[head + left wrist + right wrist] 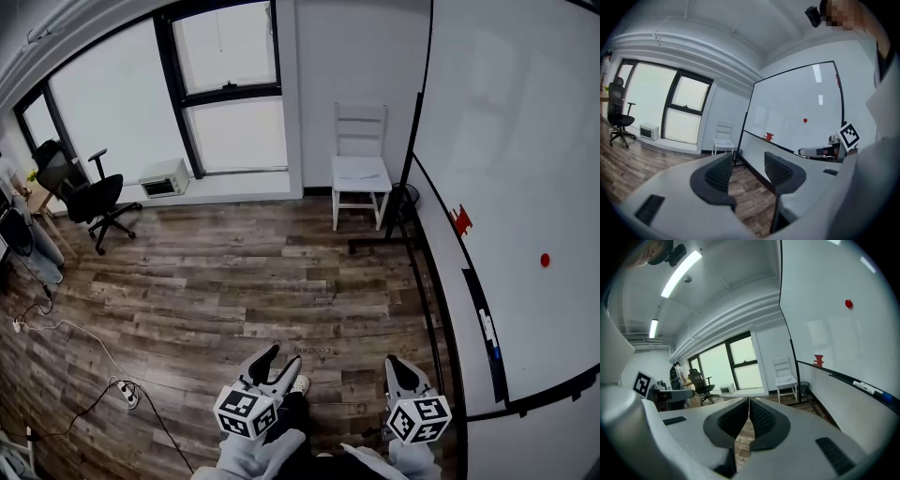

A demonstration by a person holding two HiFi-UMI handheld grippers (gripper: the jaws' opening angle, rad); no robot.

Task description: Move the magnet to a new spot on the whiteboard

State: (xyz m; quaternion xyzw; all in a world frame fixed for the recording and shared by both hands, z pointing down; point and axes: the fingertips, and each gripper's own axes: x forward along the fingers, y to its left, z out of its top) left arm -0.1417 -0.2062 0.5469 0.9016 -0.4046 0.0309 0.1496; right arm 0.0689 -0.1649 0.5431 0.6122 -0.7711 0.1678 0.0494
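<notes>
- Room with a wood-plank floor (pixel 234 291), bare in the middle, white walls and a big dark-framed window (pixel 230 84) along the far side.
- Under the window, a small white box (pixel 164 176) on the floor; to its left, a black office chair (pixel 89 192).
- White chair (pixel 361 173) against the far wall, just beside the near end of the whiteboard (pixel 525 141).
- Cable and power strip (pixel 127 394) lying on the floor at the lower left of the head view.
- Whiteboard upright on a dark stand along the right side, surface blank, with a dark tray (pixel 473 291) along its lower edge and markers (pixel 488 330) lying in it.
- Red magnet (pixel 545 260), small and round, stuck on the board above the tray, apart from a red piece (pixel 460 220) sitting lower at the tray line.
- Left gripper (pixel 746 171) held low over the floor, jaws apart, nothing between them, only floorboards showing through the gap.
- Right gripper (pixel 749 416) held low beside the board's stand, jaws pressed together, empty.
- Both grippers well apart from the magnet, neither touching the board.
</notes>
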